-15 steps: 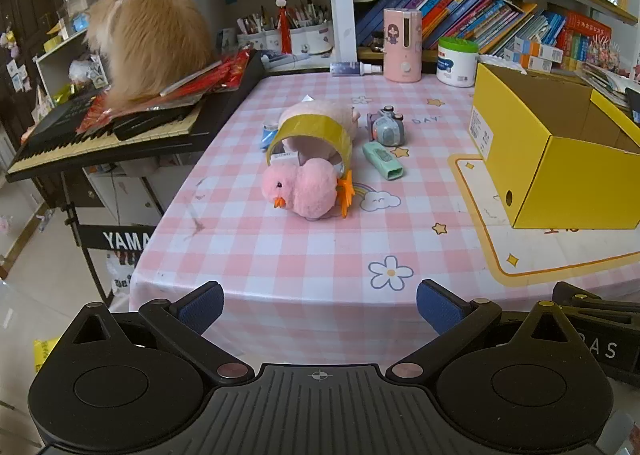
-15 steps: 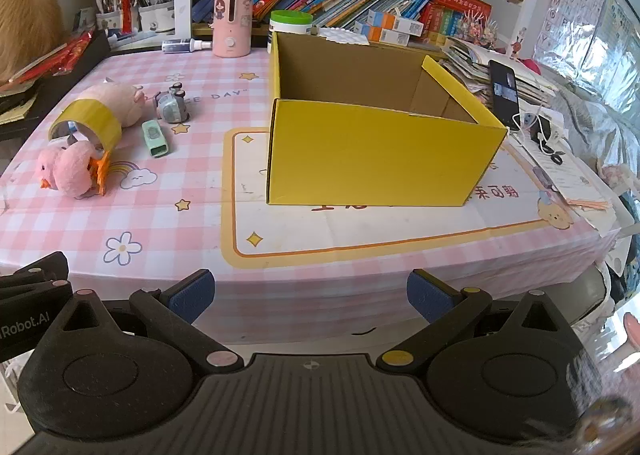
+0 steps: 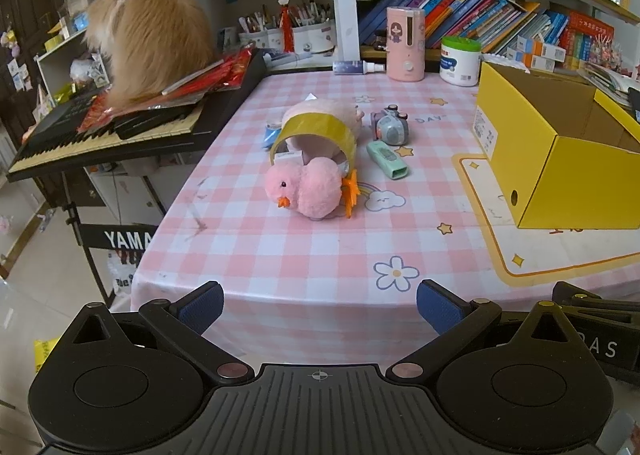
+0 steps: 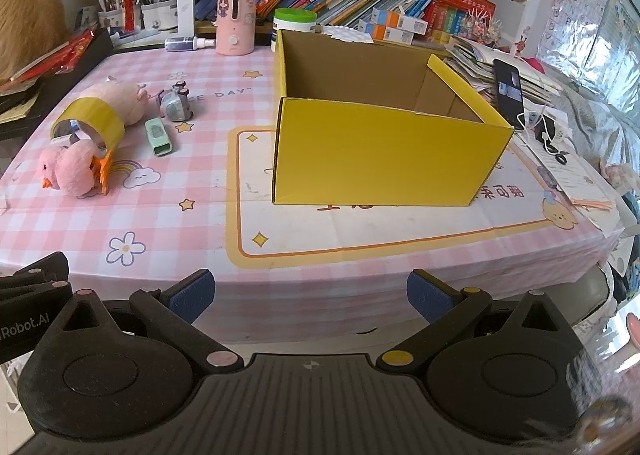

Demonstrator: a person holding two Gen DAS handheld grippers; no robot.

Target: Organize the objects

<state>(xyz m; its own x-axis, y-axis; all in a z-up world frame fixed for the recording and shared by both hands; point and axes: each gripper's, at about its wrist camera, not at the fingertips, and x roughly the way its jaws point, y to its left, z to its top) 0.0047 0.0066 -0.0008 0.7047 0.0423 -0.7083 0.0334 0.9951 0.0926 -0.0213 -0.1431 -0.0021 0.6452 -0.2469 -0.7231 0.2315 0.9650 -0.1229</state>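
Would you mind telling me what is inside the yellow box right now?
The yellow box is open-topped, and only bare brown cardboard walls show inside. Its front wall hides the floor, so anything lying low cannot be ruled out from either wrist view.

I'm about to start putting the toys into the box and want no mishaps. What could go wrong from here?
1. The tape roll leans over the pink chick and against the pig plush; lifting either may send the roll rolling.
2. The chick lies near the table's left edge, so a nudge from the open left gripper might push it off.
3. The box looks light and empty; the right gripper could shove it while dropping things in.
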